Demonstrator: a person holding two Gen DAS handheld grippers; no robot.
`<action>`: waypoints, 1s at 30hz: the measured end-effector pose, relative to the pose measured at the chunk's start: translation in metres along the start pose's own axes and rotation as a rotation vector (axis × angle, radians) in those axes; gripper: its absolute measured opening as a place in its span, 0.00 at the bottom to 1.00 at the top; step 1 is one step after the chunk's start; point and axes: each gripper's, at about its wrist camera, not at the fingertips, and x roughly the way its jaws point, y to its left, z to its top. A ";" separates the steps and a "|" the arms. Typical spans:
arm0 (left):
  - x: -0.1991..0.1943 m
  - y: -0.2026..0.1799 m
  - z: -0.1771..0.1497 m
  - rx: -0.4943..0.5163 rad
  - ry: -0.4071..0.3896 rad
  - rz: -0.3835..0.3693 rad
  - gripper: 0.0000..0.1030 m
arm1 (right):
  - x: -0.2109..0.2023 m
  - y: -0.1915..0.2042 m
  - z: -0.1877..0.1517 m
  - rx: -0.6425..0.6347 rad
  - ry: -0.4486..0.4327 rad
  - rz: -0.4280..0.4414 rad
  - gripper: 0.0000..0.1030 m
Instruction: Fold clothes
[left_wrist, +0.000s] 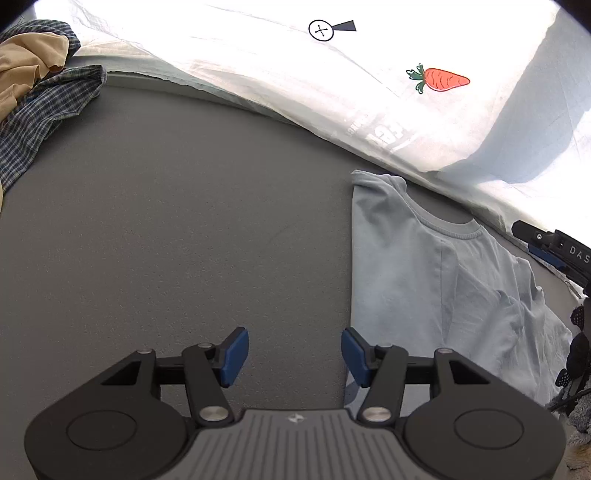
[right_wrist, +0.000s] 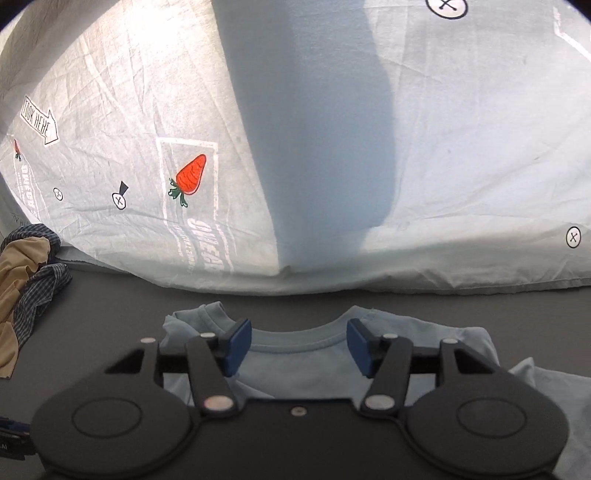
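Two grippers, both with jaws spread wide and nothing between the blue pads; left gripper (left_wrist: 294, 356) hovers over bare grey tabletop (left_wrist: 166, 240), its right-hand pad just at the left edge of the garment; right gripper (right_wrist: 299, 347) sits above the garment's chest, pads straddling the neckline.

One light blue T-shirt (left_wrist: 424, 280), front up, collar (right_wrist: 295, 341) toward the back of the table; left side lies in a straight vertical edge, so that side reads as already folded in; right side shows overlapping layers and a rumpled sleeve, so whether it is folded or merely bunched cannot be told; lower hem is hidden under the grippers.

Judged progress: lengthwise folds partly done on this item, crosswise fold from hem to collar apparently outstanding.

One heap of unfolded clothes at far left, well apart from the T-shirt: plaid shirt (left_wrist: 48, 122) tangled with a tan garment (left_wrist: 26, 70); both untouched, so most of the task seems to remain.

One white printed cloth backdrop (right_wrist: 461, 147) with carrot motif (left_wrist: 441, 79), hanging behind the table edge.
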 end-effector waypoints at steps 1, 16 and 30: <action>-0.002 -0.006 -0.005 0.009 0.005 -0.007 0.56 | -0.017 -0.012 -0.008 0.018 -0.004 -0.051 0.59; 0.024 -0.133 -0.043 0.252 0.117 -0.113 0.58 | -0.156 -0.213 -0.143 0.806 -0.027 -0.269 0.63; 0.056 -0.165 -0.031 0.201 0.187 -0.104 0.60 | -0.108 -0.231 -0.155 1.252 -0.047 -0.076 0.58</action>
